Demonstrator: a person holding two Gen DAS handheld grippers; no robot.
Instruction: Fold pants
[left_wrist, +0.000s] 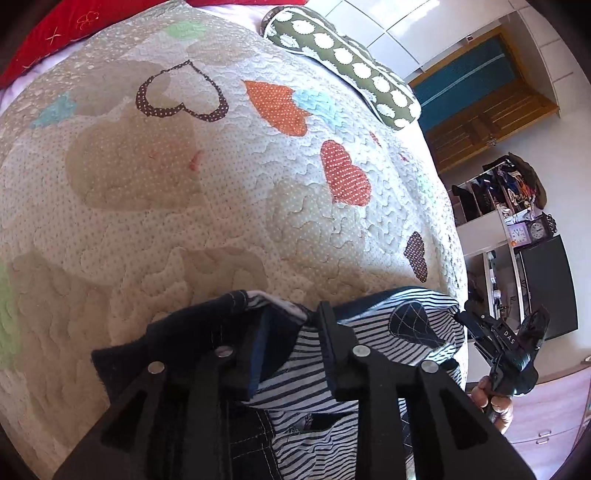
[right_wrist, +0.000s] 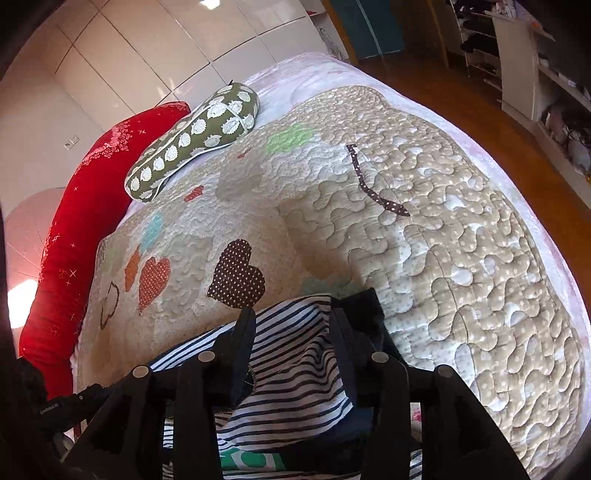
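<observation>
The pants (left_wrist: 291, 354) are dark denim with a striped white-and-navy lining, held up over the quilted bed. My left gripper (left_wrist: 284, 332) has its fingers spread, with striped and dark cloth bunched between and draped over them. The right gripper shows at the right edge of the left wrist view (left_wrist: 498, 339), held by a hand at the other end of the pants. In the right wrist view my right gripper (right_wrist: 291, 328) also has spread fingers with the striped pants (right_wrist: 295, 369) lying between them. I cannot tell whether either pair of fingers pinches the cloth.
A beige quilt with heart patches (left_wrist: 221, 184) covers the bed. A green patterned bolster (right_wrist: 192, 140) and a red pillow (right_wrist: 74, 240) lie at the far end. Shelves (left_wrist: 498, 199), a dark screen (left_wrist: 550, 280) and a wooden floor (right_wrist: 461, 96) stand beyond the bed edge.
</observation>
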